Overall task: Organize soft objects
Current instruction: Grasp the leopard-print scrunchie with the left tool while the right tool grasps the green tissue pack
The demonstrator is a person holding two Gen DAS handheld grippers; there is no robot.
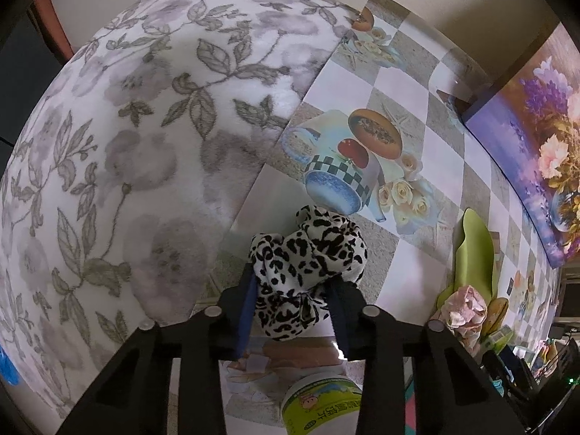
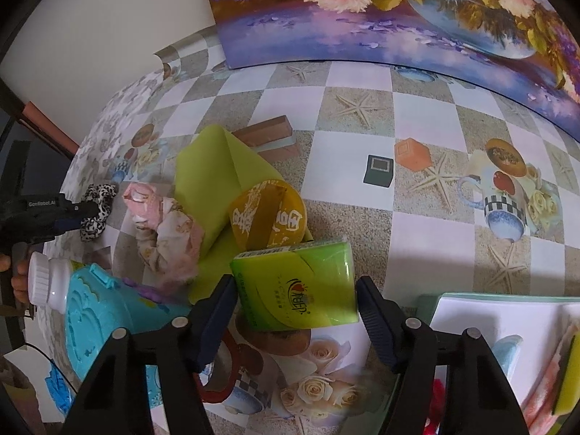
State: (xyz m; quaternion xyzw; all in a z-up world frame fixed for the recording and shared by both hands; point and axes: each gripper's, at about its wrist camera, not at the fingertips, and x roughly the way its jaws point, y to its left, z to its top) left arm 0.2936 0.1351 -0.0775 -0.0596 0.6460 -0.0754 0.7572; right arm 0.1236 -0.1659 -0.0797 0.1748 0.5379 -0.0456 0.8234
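Observation:
My left gripper [image 1: 295,286] is shut on a black-and-white leopard-print scrunchie [image 1: 308,253] and holds it over the checkered tablecloth [image 1: 409,83], beside a floral fleece blanket [image 1: 145,127]. In the right wrist view that gripper [image 2: 78,214] and scrunchie [image 2: 96,210] show at far left. My right gripper [image 2: 295,308] stands open around a green tissue pack [image 2: 297,286]; its fingers sit beside the pack's sides. A pink floral scrunchie [image 2: 166,239] lies left of the pack, also in the left wrist view [image 1: 465,308].
A green folded sheet [image 2: 217,181], an amber round lid [image 2: 268,214], a teal plastic box [image 2: 108,311], a white bottle [image 2: 47,279], a brown box [image 2: 268,134], an orange block [image 2: 413,154], a dark square [image 2: 378,170], a white tray [image 2: 471,311] and a flower painting [image 2: 398,11] are around. A green-labelled jar [image 1: 319,406] sits below the left gripper.

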